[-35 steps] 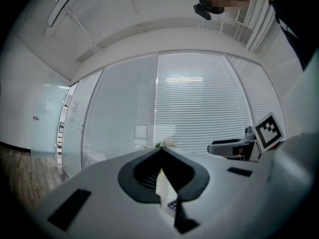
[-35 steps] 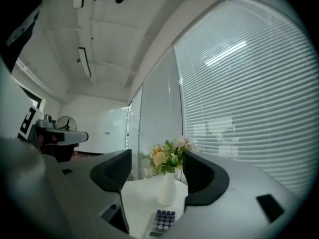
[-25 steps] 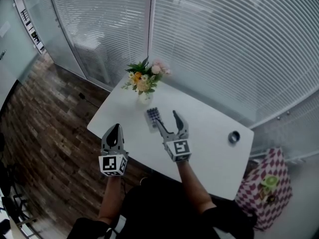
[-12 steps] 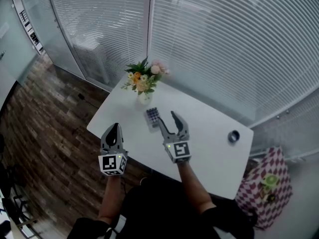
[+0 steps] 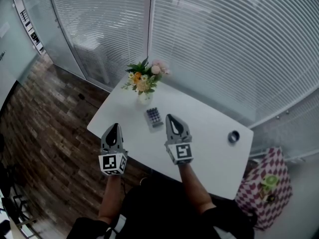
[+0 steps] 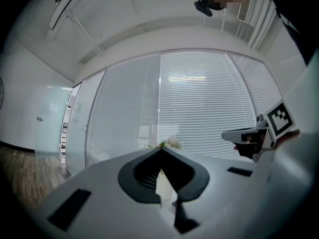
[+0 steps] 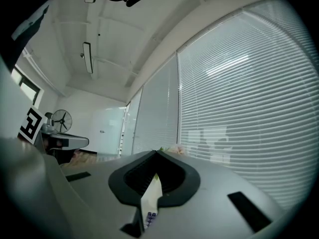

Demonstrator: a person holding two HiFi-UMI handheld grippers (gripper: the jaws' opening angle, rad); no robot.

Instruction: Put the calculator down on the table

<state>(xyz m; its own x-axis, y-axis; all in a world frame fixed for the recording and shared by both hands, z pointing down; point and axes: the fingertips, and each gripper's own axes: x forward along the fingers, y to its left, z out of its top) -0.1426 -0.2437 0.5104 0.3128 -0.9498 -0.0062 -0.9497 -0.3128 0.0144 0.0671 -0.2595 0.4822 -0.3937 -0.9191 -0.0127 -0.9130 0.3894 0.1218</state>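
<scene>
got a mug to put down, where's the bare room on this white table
Widest bare patch: the table between the calculator and the small dark ring near the right edge. The near right corner, in front of the ring, is bare too. Crowded: the far left corner, where the flower vase stands just behind the calculator.

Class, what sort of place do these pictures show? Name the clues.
Probably an office or meeting room: glass walls covered with blinds, a white table bearing a calculator and a vase of flowers, and a wood-look floor.
</scene>
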